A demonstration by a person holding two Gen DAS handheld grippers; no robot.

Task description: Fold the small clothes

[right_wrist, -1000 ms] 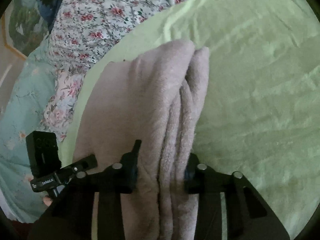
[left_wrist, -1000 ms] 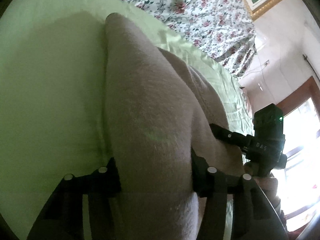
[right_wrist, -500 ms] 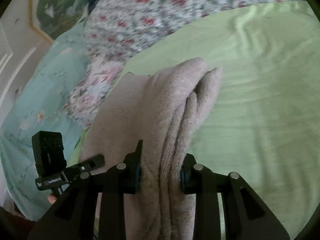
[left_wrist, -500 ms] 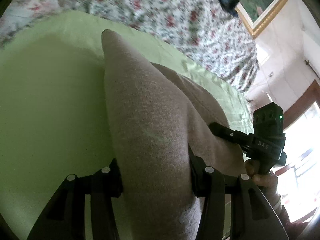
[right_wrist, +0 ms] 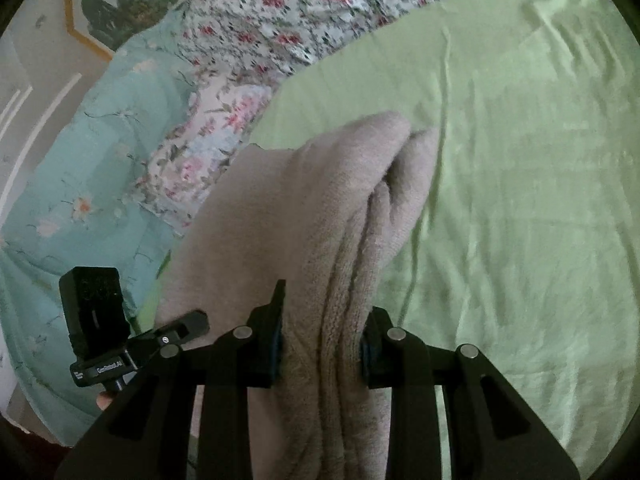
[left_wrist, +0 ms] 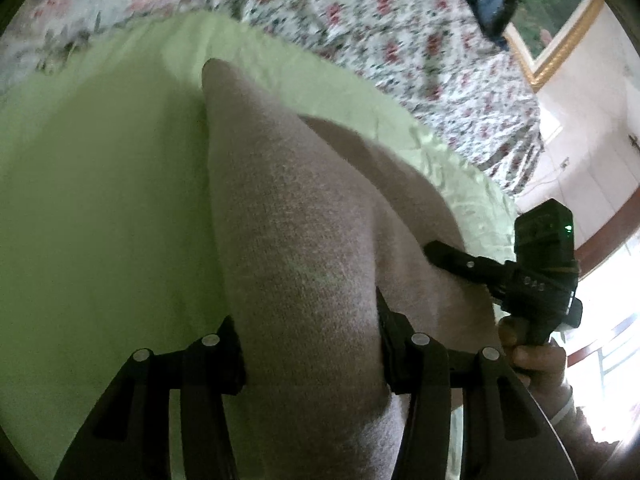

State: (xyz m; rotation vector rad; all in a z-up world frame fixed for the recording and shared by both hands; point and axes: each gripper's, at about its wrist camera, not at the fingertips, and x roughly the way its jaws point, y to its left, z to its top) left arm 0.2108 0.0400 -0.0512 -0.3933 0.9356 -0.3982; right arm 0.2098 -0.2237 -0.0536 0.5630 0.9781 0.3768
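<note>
Gripping the beige knit garment at two points, both sets of tongs are clamped on fabric. Left tongs hold a thick, smooth bundle of it; right tongs pinch a stack of several layers whose ribbed edges show between the jaws. The other device is visible in each wrist view, so the two grips lie close together along the same edge.

Location: garment is held up over the light green sheet on the bed, with its far end pointing away from the cameras; whether that far end touches the sheet cannot be told. Floral bedding lies beyond the sheet.

Handling, judged: soft, fuzzy knit, light, fully limp. It droops and bunches wherever unsupported, so it will not keep a shape by itself. The texture looks grippy rather than slippery; slip from the tongs seems unlikely. Not fragile, though the knit could stretch if the two grips pull apart hard.

Grasp advice: hold at folded edges or corners, catching all layers in one pinch, so the stack lays down flat.
</note>
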